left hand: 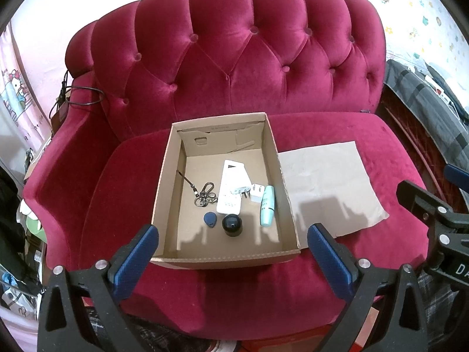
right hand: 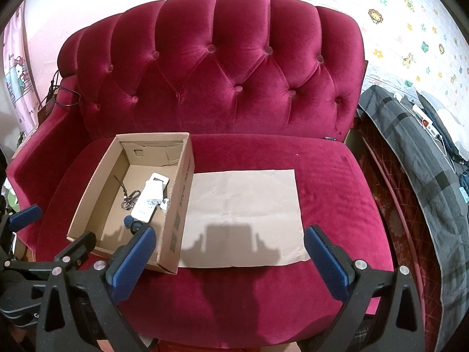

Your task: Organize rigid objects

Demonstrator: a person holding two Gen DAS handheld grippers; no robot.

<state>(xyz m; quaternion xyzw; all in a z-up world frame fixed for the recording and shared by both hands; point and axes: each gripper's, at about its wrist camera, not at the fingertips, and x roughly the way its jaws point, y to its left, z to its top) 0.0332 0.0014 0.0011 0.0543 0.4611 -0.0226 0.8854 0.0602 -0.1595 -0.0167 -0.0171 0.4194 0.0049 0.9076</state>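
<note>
Left wrist view shows my left gripper [left hand: 233, 245] with its blue fingers [left hand: 134, 259] spread wide and holding nothing, hovering just in front of the cardboard box [left hand: 164, 193] that sits on the seat of the red sofa [left hand: 234, 58]. All the small rigid things lie together on the floor of this box, and I go through them from left to right: the key ring [left hand: 205, 198] with its dark cord, the blue tag [left hand: 210, 218] in front of it, the long white remote [left hand: 230, 187], the black round object [left hand: 231, 225] in front of the remote, the white plug adapter [left hand: 256, 195], and the teal tube [left hand: 267, 205] near the right wall. They lie close, some touching, so I judge that I must choose one at the edge of the group to have room for both fingers. To the right of the box, touching its side, a flat brown paper sheet [right hand: 243, 214] lies bare on the cushion; I think it is placed there as the spot to lay things out, or the spot from which they came, but I cannot tell which. My right gripper [right hand: 230, 248] hangs over the near edge of this sheet, fingers also wide apart and empty, ready to work on that side.
</note>
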